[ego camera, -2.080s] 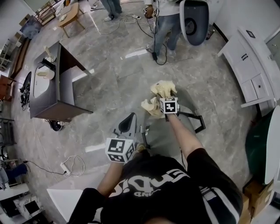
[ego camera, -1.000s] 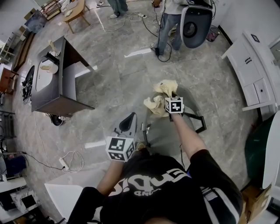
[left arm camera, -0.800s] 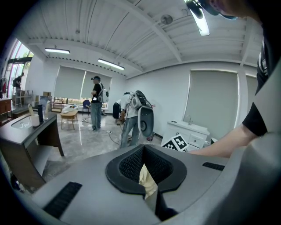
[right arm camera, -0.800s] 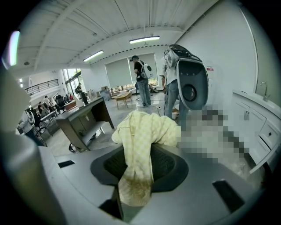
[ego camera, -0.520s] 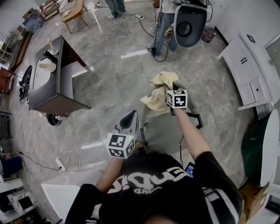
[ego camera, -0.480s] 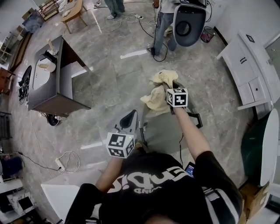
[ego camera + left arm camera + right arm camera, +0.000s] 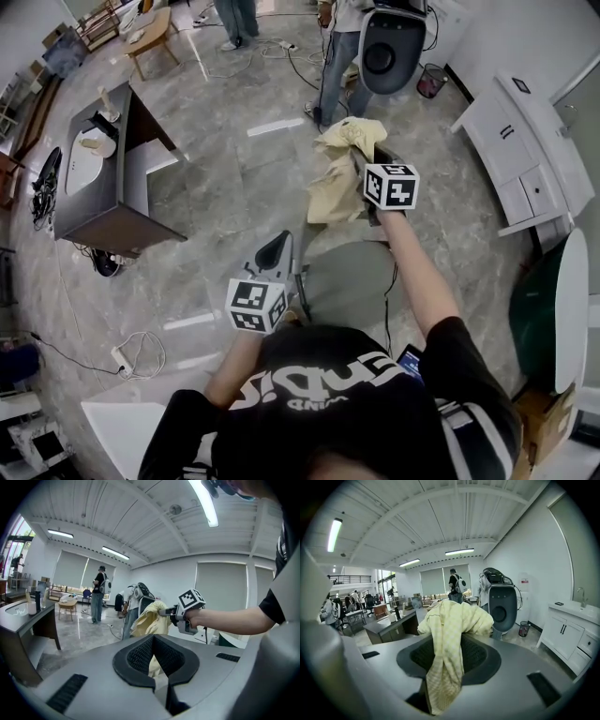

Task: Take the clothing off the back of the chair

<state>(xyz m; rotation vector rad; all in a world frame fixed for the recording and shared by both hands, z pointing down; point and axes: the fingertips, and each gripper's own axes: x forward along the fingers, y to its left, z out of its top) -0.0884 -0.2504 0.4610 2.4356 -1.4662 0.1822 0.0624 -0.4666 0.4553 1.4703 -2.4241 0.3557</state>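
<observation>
A pale yellow garment hangs bunched from my right gripper, which is shut on it and held high over the grey chair seat. In the right gripper view the garment drapes over and down between the jaws of the right gripper. My left gripper hovers low by the seat's left edge, jaws slightly apart with nothing between them. In the left gripper view, past the left gripper, the lifted garment dangles from the right gripper. The garment's lower end and the chair back are hidden.
A dark desk stands to the left and a white cabinet to the right. Two people stand beyond, beside a large grey rounded machine. Cables and a power strip lie on the stone floor.
My right gripper has risen steadily with the yellow garment, drawing it up and away from the chair. The left gripper has stayed where it was.
</observation>
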